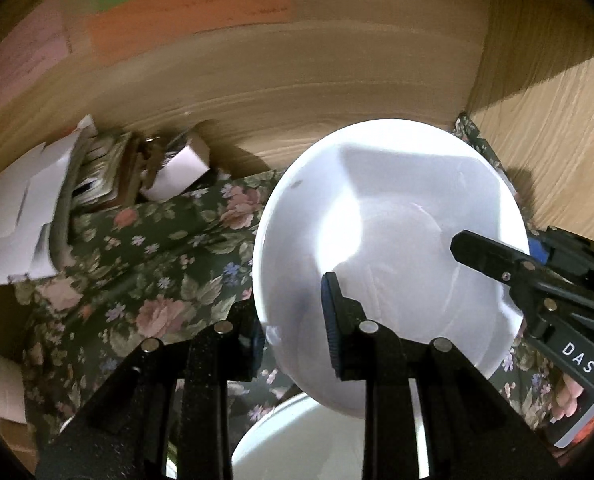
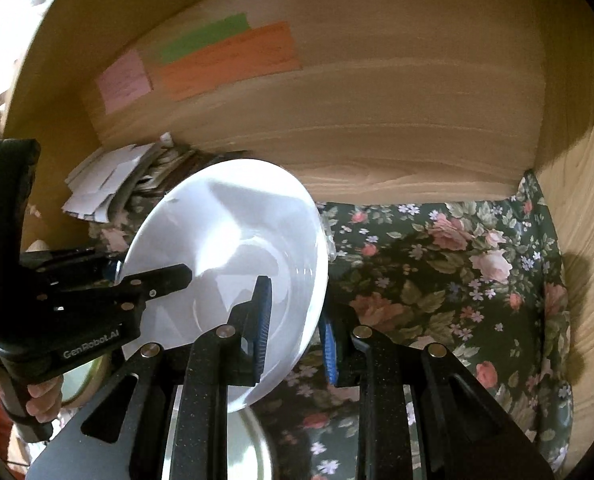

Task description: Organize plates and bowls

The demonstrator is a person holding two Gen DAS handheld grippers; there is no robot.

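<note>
Where the pale wooden cabinet wall [image 2: 377, 120] curves around the scene, it encloses a shelf lined with a dark green liner printed with pink roses [image 2: 437, 248]. Coloured paper notes, one long orange strip [image 2: 229, 64], one green [image 2: 205, 38] and one pink [image 2: 123, 80], are stuck to the back wall.

Next in size, a large round white plate [image 1: 389, 208] is held tilted above the floral liner, its rim caught on two sides. On its left edge, the left gripper [image 1: 293, 336] is clenched on the rim, one ribbed finger [image 1: 331, 320] lying over the plate's face and the other under the edge. On the opposite side, the right gripper [image 2: 293, 320] grasps the rim likewise, with a blue-padded finger [image 2: 263, 312] on the plate's face and its partner just behind the edge. Each gripper shows in the other's view, reaching in across the plate.

Below the lifted plate, part of another white dish [image 1: 297, 440] lies lower, its shape unclear.

In the back left corner sits a heap of white folded papers and envelopes [image 1: 21, 216], with a small white box [image 1: 181, 172] beside it.

A person's fingers [image 2: 43, 398] grip the left gripper's handle.
</note>
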